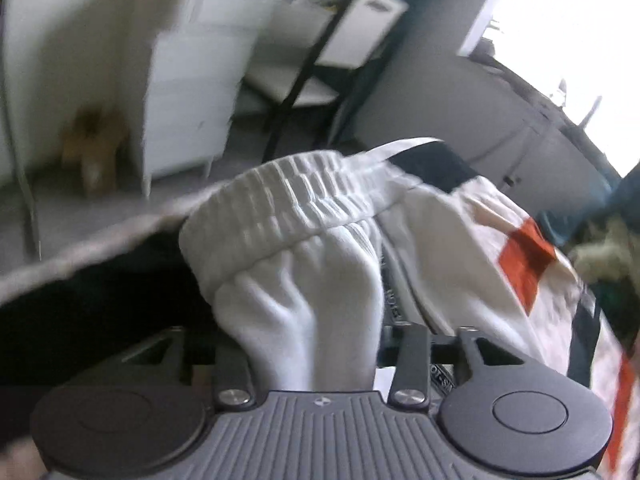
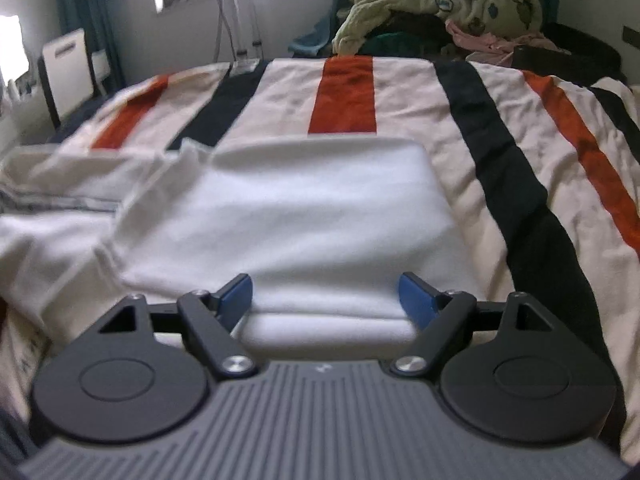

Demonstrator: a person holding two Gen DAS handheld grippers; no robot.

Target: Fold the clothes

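Note:
In the left wrist view, a white sweatshirt-like garment with a ribbed hem [image 1: 296, 204] is lifted off the bed, bunched into my left gripper [image 1: 308, 344], which is shut on it; the fabric hides the fingertips. In the right wrist view the same white garment [image 2: 288, 208] lies partly folded flat on the striped bed cover [image 2: 344, 96]. My right gripper [image 2: 326, 298] hovers open just over the garment's near edge, its blue pads [image 2: 236, 296] wide apart with only cloth lying below them.
A heap of unfolded clothes [image 2: 440, 0] sits at the bed's far end. The left wrist view shows a white cabinet [image 1: 192, 92] and a folding chair [image 1: 320, 60] on the floor beside the bed. A white panel [image 2: 68, 68] and a metal stand [image 2: 240, 32] stand near the window.

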